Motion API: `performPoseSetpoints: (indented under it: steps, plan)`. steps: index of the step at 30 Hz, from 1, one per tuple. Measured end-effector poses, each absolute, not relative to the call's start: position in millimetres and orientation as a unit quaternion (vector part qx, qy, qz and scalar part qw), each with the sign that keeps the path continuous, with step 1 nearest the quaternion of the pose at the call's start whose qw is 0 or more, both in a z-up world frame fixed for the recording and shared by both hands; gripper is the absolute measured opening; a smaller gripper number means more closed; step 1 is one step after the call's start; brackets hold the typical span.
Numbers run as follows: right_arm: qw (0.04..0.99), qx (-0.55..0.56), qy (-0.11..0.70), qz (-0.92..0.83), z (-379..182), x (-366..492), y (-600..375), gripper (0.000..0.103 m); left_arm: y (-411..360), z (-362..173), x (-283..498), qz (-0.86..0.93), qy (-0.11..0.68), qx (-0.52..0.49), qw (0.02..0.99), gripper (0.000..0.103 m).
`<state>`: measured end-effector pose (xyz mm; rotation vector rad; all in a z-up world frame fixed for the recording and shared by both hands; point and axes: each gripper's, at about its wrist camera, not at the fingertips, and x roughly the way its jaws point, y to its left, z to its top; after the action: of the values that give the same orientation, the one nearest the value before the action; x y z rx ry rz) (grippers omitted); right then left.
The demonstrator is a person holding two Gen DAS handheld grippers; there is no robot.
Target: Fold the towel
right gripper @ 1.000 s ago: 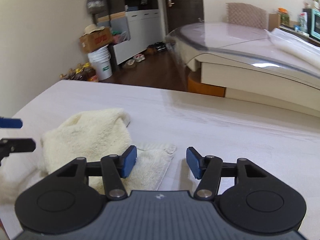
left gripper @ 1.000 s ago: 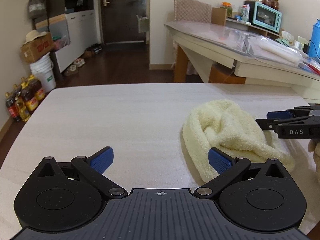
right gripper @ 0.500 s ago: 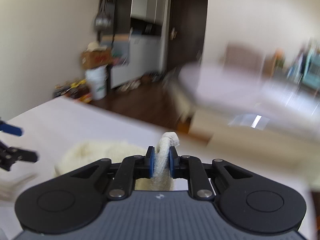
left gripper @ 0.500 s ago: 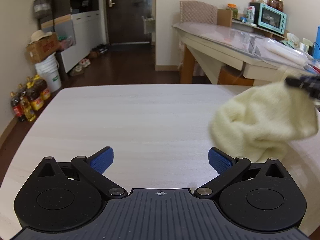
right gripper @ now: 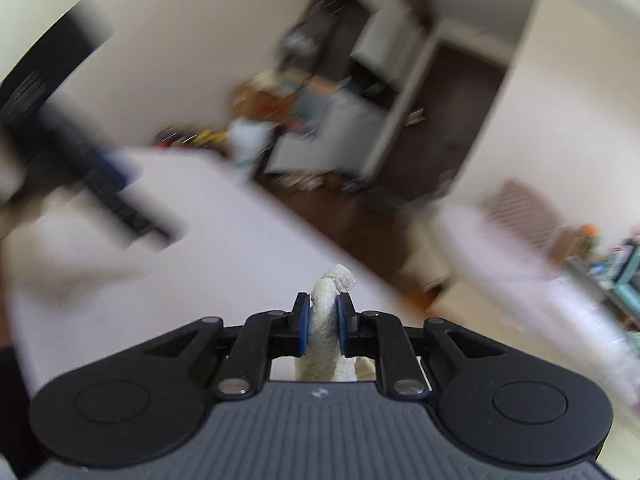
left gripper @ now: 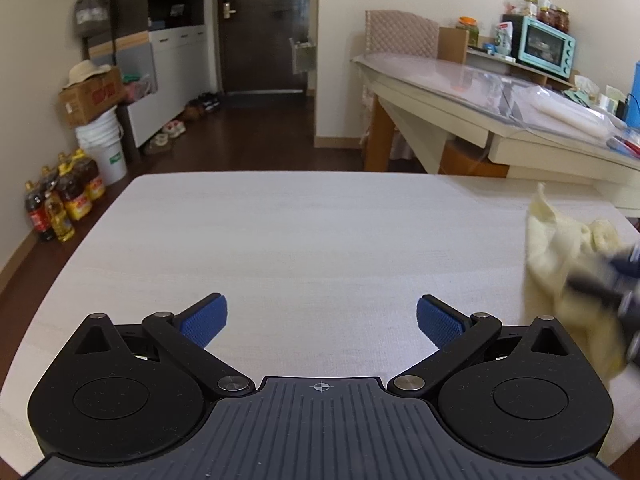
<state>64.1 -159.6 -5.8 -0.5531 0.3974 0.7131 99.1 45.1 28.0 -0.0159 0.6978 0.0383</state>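
We are pinching towel (right gripper: pixel 326 320) corner in right gripper (right gripper: pixel 323 322); left gripper (left gripper: pixel 322 320) spread wide, empty. Terry cloth soft, limp, drooping; we are advising second corner grip.

A home, probably a dining area: beyond the jaws, shoes (left gripper: pixel 166 136) by the door (left gripper: pixel 262 26), cooking-oil bottles (left gripper: pixel 64 196), toaster oven (left gripper: pixel 546 46).

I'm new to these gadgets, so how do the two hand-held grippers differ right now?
The left gripper has its jaws spread wide with nothing between them, while the right gripper has its jaws shut on a bunch of the cream towel. The left view is sharp and level over the table; the right view is tilted and blurred. Both have blue pads on black linkages.
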Motion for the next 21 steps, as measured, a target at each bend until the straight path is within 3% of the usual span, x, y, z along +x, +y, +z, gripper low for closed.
performPoseSetpoints:
  steps: [5,9,19,20,21]
  plan:
    - [0.896,-0.213,0.190,0.340,0,41,-171,0.026,37,27,102,-0.024,0.351,0.008,0.936,0.103]
    - [0.924,-0.184,0.187,0.278,8,41,-203,0.043,20,27,111,-0.094,0.353,0.026,0.931,0.103]
    - [0.941,-0.162,0.223,0.195,1,55,-257,0.048,-23,15,136,-0.216,0.372,0.063,0.901,0.100]
    - [0.942,-0.160,0.223,0.195,-1,56,-258,0.049,-25,14,136,-0.223,0.375,0.064,0.897,0.098]
    - [0.942,-0.157,0.224,0.195,-3,56,-261,0.050,-27,13,137,-0.230,0.378,0.066,0.894,0.089]
